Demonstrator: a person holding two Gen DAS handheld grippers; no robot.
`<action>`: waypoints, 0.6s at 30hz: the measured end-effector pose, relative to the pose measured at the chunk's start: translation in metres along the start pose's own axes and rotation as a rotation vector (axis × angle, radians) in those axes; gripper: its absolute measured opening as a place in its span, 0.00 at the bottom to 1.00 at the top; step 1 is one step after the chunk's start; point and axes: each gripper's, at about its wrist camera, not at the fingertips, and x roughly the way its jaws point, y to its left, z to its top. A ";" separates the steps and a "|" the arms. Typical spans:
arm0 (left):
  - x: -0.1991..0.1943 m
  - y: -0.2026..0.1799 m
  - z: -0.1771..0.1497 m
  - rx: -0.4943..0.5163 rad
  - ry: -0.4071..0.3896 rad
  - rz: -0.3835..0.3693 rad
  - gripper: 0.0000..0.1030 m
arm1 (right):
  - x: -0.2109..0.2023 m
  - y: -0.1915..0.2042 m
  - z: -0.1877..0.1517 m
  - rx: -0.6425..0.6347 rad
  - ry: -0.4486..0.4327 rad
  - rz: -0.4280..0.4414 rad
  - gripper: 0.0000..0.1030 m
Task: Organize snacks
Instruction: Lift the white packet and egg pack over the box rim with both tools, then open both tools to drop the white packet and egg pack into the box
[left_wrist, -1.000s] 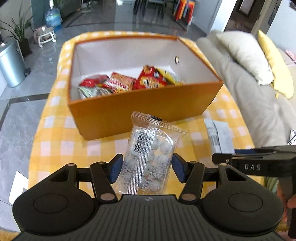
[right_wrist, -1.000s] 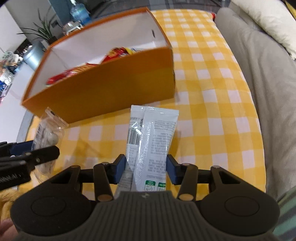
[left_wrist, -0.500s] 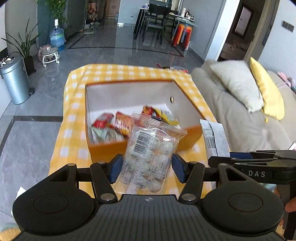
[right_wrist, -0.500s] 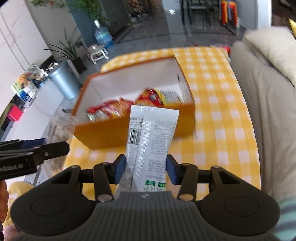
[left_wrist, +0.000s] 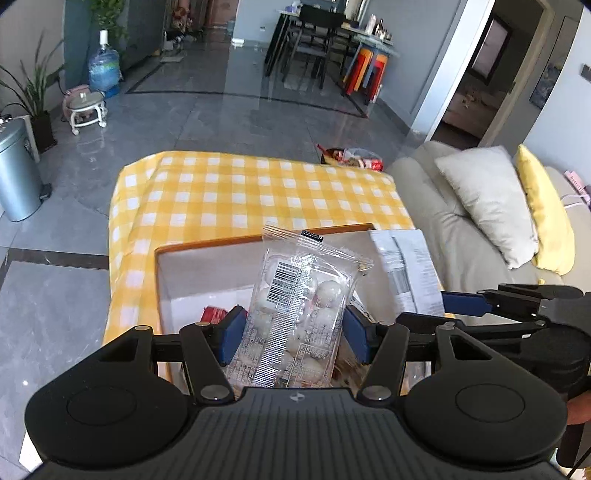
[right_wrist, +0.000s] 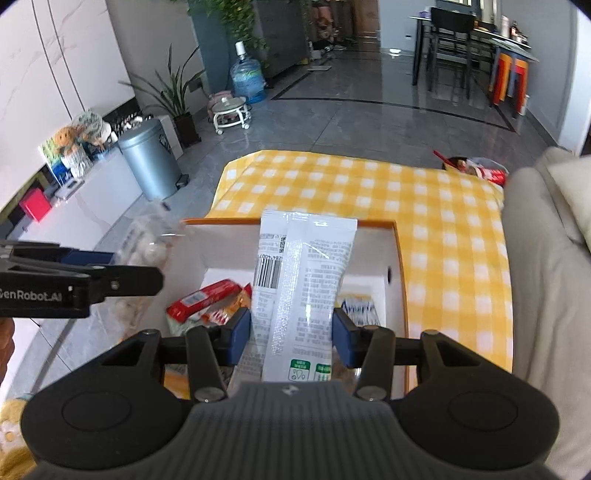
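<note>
My left gripper (left_wrist: 293, 338) is shut on a clear packet of white round candies (left_wrist: 295, 317) and holds it above the orange box (left_wrist: 207, 245). My right gripper (right_wrist: 291, 334) is shut on a white snack pouch (right_wrist: 301, 288) and holds it over the same orange box (right_wrist: 400, 266). The box is white inside and holds several red and yellow snack packets (right_wrist: 201, 299). The left gripper with its candy packet shows at the left of the right wrist view (right_wrist: 110, 282). The right gripper and its pouch show at the right of the left wrist view (left_wrist: 406, 269).
The box stands on a table with a yellow checked cloth (left_wrist: 258, 192). A beige sofa with pillows (left_wrist: 487, 206) runs along the right. More snack packets (left_wrist: 351, 155) lie at the table's far edge. A metal bin (right_wrist: 151, 166) stands on the floor at left.
Both grippers have lifted their packets off the cloth and moved forward, from in front of the box to above its open top.
</note>
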 end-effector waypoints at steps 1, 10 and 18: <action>0.009 0.001 0.004 0.004 0.014 0.006 0.64 | 0.010 -0.001 0.006 -0.014 0.011 0.001 0.44; 0.095 0.005 0.011 0.081 0.173 0.039 0.64 | 0.094 -0.012 0.020 -0.103 0.163 -0.021 0.44; 0.143 0.015 0.005 0.059 0.275 0.090 0.64 | 0.152 -0.016 0.012 -0.134 0.287 -0.042 0.44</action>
